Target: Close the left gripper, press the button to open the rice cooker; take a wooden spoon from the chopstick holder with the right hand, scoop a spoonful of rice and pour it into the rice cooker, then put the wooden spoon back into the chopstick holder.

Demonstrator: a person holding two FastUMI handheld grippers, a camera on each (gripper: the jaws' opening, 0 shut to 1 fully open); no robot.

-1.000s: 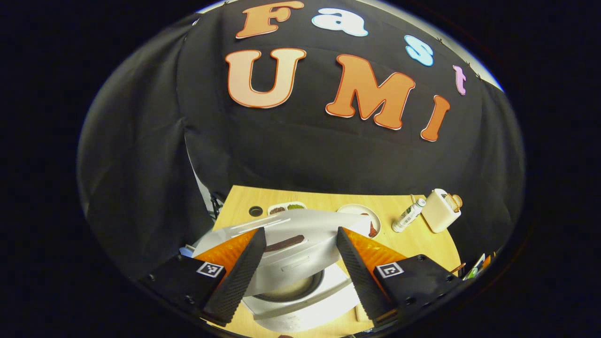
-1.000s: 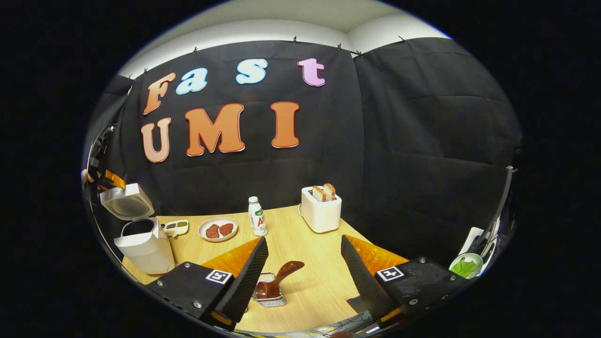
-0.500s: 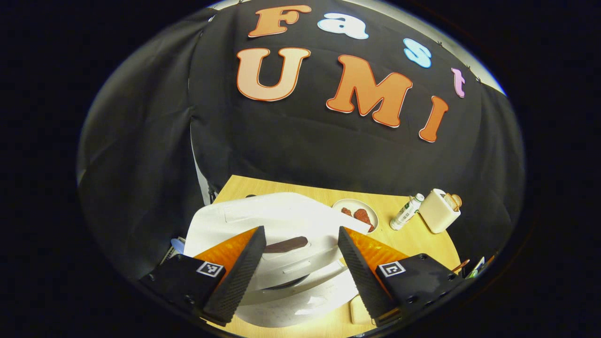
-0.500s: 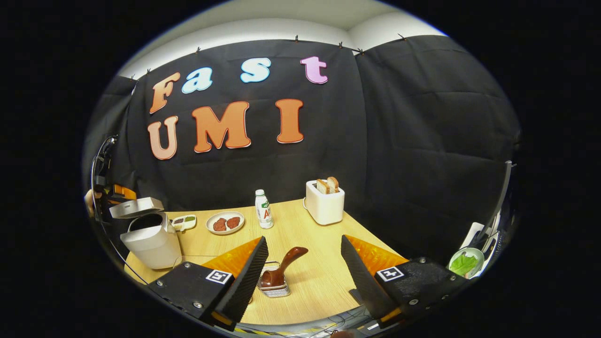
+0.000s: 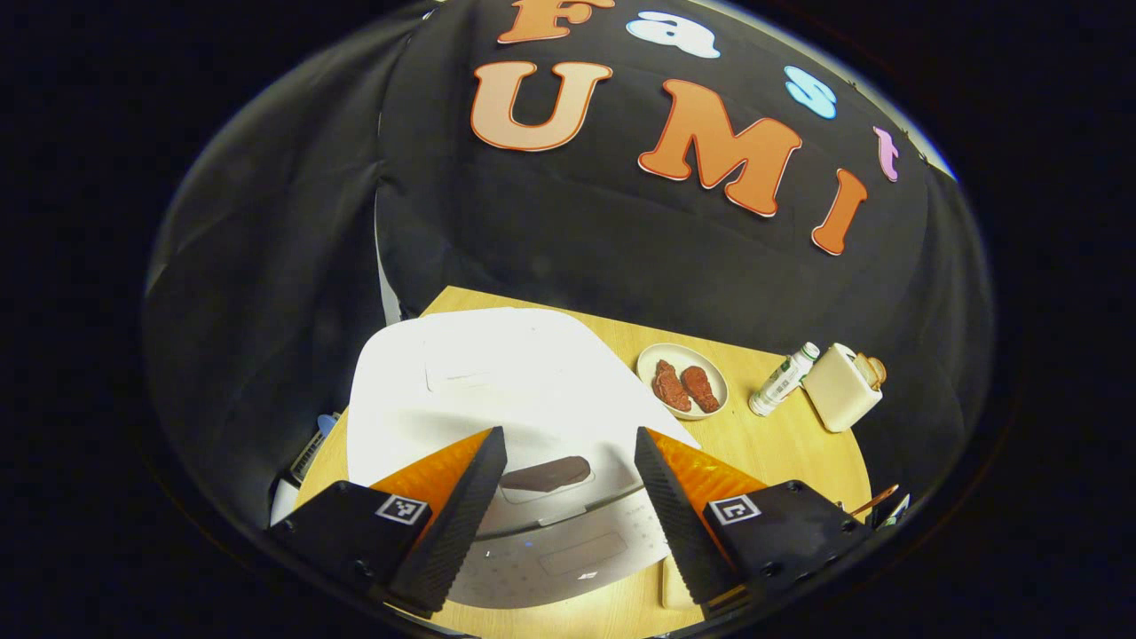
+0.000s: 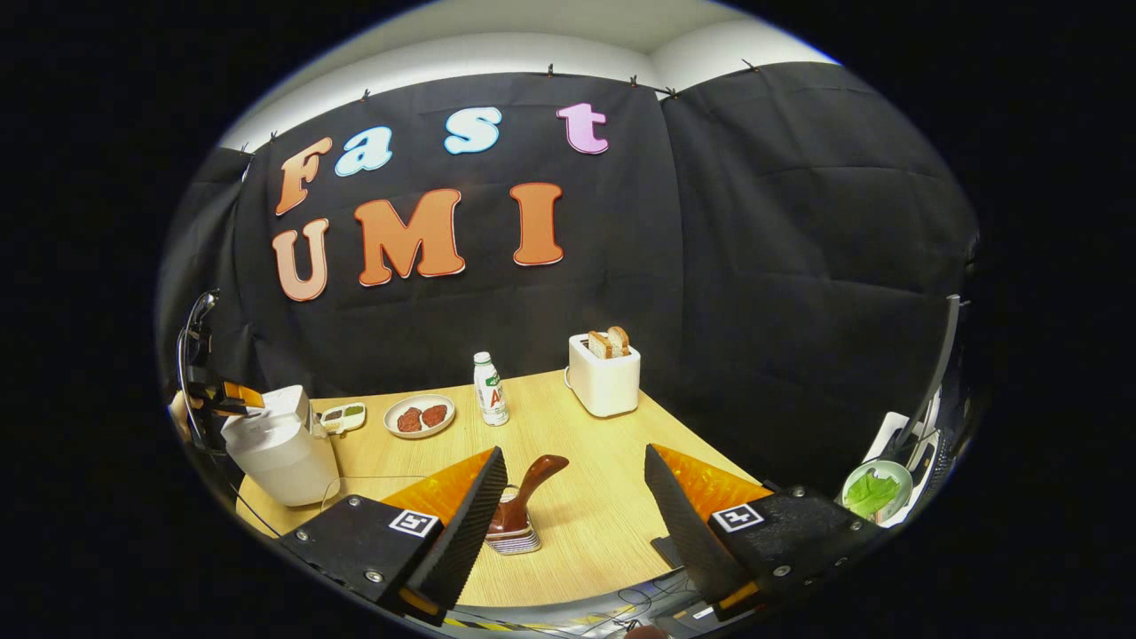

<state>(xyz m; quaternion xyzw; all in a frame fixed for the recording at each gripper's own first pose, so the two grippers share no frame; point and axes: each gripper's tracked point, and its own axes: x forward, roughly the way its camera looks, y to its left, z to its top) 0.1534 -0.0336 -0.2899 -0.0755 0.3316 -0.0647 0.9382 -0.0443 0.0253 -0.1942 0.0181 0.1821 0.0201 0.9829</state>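
- Rice cooker [image 5: 497,390] sits at the left end of the tabletop [image 6: 577,524], lid down.
- Left tongs [image 5: 568,506] hover spread wide just above its front panel, gripping nothing.
- Right tongs [image 6: 568,524] are also open and empty.
- Wooden spoon [image 6: 524,497] stands in the chopstick holder [image 6: 515,540] between their fingers.

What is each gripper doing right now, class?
Left gripper: open, over the closed rice cooker, holding nothing.
Right gripper: open, holding nothing.
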